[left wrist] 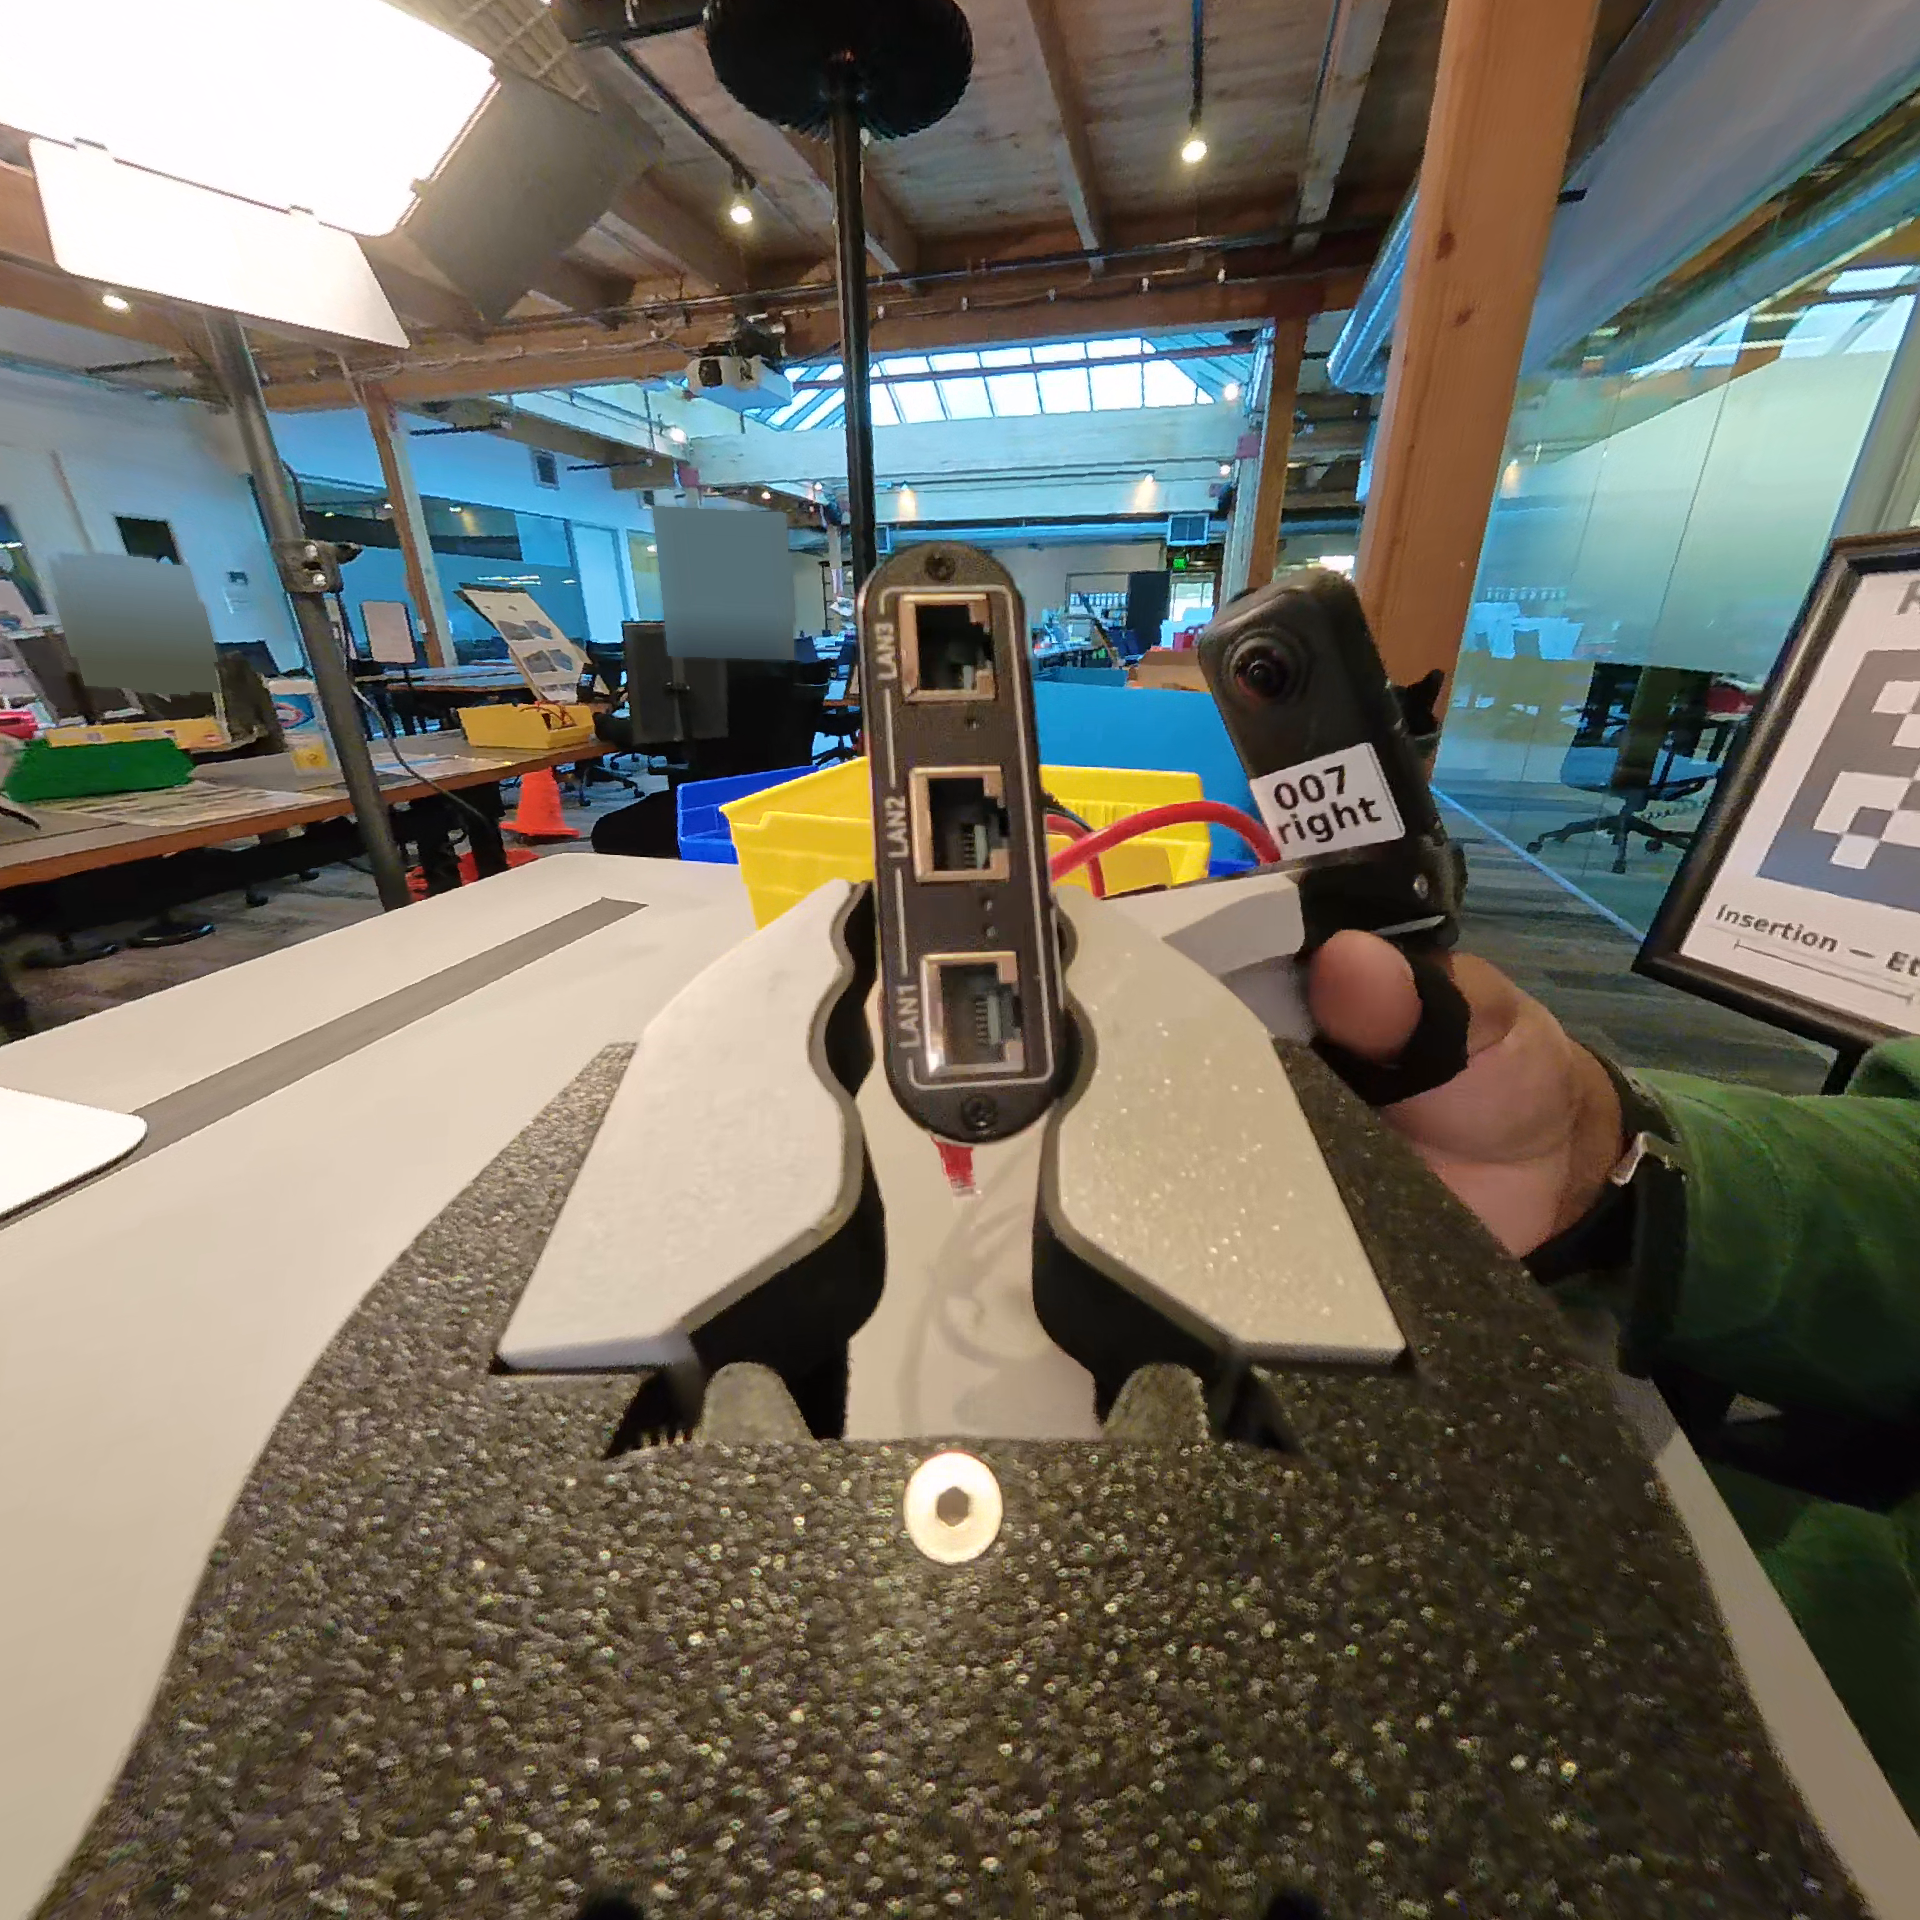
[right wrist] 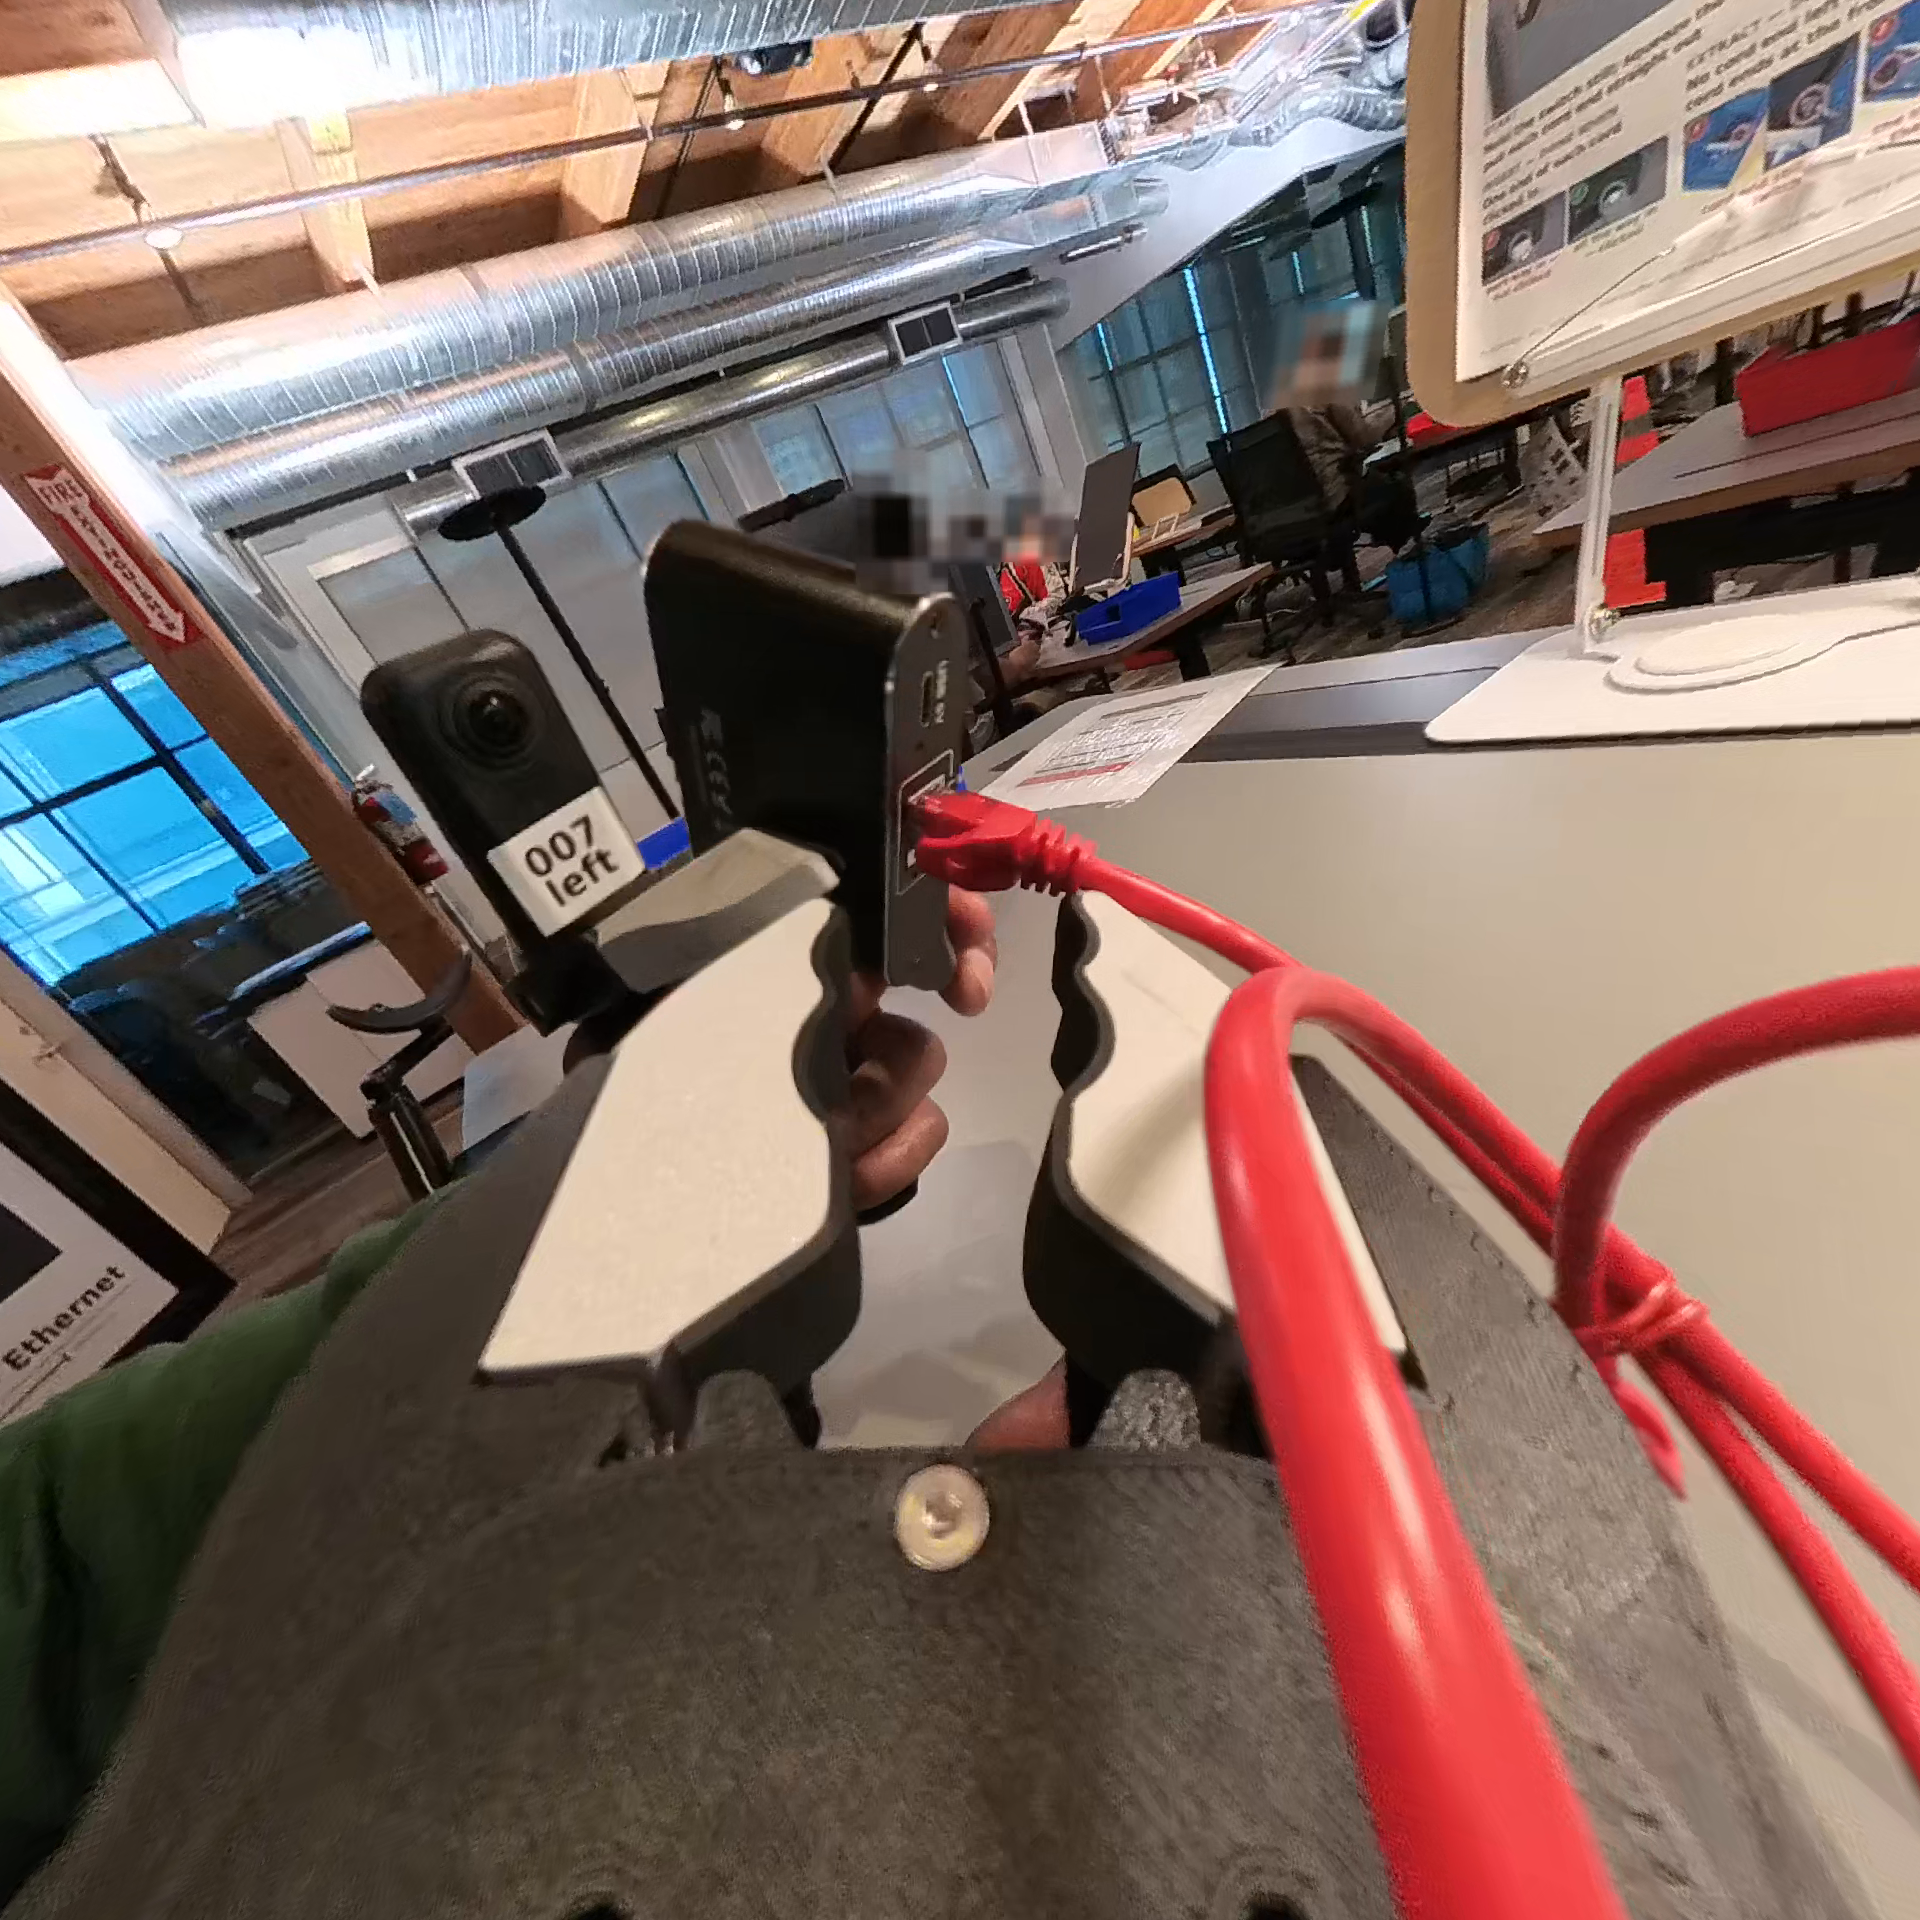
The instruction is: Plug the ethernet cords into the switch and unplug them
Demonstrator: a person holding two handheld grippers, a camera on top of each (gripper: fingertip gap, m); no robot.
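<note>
My left gripper (left wrist: 961, 914) is shut on the black switch (left wrist: 956, 727) and holds it upright above the grey table (left wrist: 312, 1143). Its three ports face the camera and are empty. In the right wrist view the switch (right wrist: 769, 707) shows from the side, with the red ethernet plug (right wrist: 977, 842) sitting at a port on its far end face. My right gripper (right wrist: 956, 935) is open just below that plug, holding nothing. The red cord (right wrist: 1351, 1351) loops over its right finger. Another red plug end (left wrist: 951, 1164) shows below the switch.
A yellow bin (left wrist: 810, 821) and a blue bin (left wrist: 707, 810) stand beyond the table's far edge. A framed sign (left wrist: 1808, 779) stands at the right. An instruction board on a white stand (right wrist: 1662, 156) and a laminated sheet (right wrist: 1122, 748) are on the table. Only a small space, under 4 cm, lies between the two pairs of fingers.
</note>
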